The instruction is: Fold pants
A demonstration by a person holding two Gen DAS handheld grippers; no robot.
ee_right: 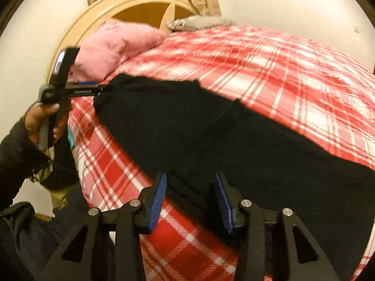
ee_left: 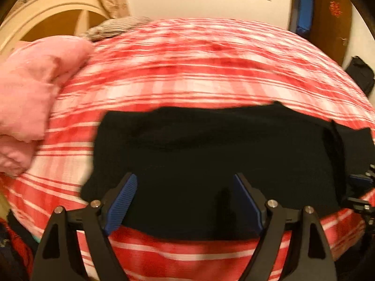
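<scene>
Setting: home bedroom. Evidence: bed [ee_right: 293, 70] with red-white plaid cover, pink quilt [ee_right: 112, 44], arched wooden headboard [ee_right: 131, 2], wooden door [ee_left: 332, 21].

- The red plaid blanket [ee_left: 187, 70] was smeared by motion blur in the left wrist view, its stripes running together.
- The black pants [ee_right: 257, 164] ran past the right edge of the right wrist view, so their far end was cut off.
- The pants' folds and seams were lost in the dark cloth [ee_left: 211, 152].
- The right tool [ee_left: 361, 180] showed only as a sliver at the left view's edge.
- The left tool [ee_right: 103, 88] was seen side-on, its fingertips hidden against the pants.
- The pink quilt [ee_left: 28, 98] was cut off at the left edge.
</scene>
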